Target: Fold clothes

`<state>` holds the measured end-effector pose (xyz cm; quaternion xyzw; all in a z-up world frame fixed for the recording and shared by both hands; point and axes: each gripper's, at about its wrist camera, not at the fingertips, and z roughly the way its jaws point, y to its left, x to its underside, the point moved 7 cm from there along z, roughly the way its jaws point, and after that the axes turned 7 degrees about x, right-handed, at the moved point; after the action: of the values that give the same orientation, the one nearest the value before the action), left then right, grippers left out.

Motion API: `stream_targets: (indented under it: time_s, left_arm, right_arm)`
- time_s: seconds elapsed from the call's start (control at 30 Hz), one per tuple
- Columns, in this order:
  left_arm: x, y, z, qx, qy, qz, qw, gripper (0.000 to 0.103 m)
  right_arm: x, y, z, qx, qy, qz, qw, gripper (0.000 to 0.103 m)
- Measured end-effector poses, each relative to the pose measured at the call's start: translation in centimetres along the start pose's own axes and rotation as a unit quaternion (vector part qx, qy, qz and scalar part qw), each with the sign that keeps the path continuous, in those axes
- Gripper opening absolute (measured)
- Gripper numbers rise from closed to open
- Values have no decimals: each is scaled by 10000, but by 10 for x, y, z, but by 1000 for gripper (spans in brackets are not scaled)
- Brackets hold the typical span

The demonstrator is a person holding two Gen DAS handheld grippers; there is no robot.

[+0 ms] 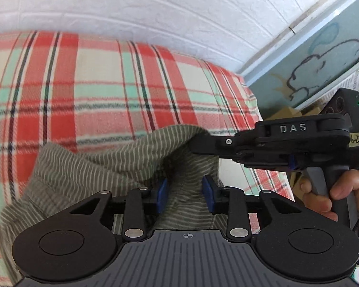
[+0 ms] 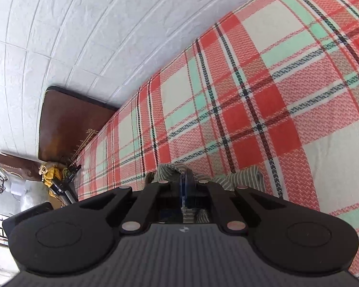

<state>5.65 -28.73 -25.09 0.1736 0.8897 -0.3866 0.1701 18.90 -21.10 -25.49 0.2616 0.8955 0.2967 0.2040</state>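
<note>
The bed (image 1: 88,91), under a coarse zigzag-weave plaid cover of red, cream and mint, fills both views and gives the striped garment (image 1: 103,167) a broad, soft place to lie. That thin olive cloth with fine pale stripes is bunched at 6 o'clock in the left view, one edge lifted toward 3 o'clock, likely to draw it taut for a fold. The right gripper (image 1: 193,143) has its jaws clenched on that edge, while the left gripper (image 1: 185,195) stands released, blue pads astride the cloth without pressing.
</note>
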Motion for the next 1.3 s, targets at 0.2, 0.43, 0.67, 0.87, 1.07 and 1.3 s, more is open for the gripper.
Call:
stream_targets:
  time_s: [0.2,0.43,0.67,0.87,1.07,1.3]
  left_arm:
    - [6,8,8,70,109,-216,9997,49]
    - [17,16,4,175,19,-503,9986,2]
    - [17,12,-35,270,-776,-869,9928,1]
    - [28,-3,-33,-71,-706,-262,9971,1]
    - [31,-13,-34,-204,-748,111,9969,1]
    - [33,-16,-39,-339,-829,251,9957,2]
  right_arm:
    - [2,-3,1,23,-9,32,10000,2]
    - [6,-9,2,35,-69,101,9999,2]
    - [17,-23,8,67,-74,155,9998,2]
    - [20,-4,10,367,72,-700,9968,7]
    - [2,42,-13,794,-61,-2836,9556,47]
    - [-3,73,10,660,593,-3743,9231,47]
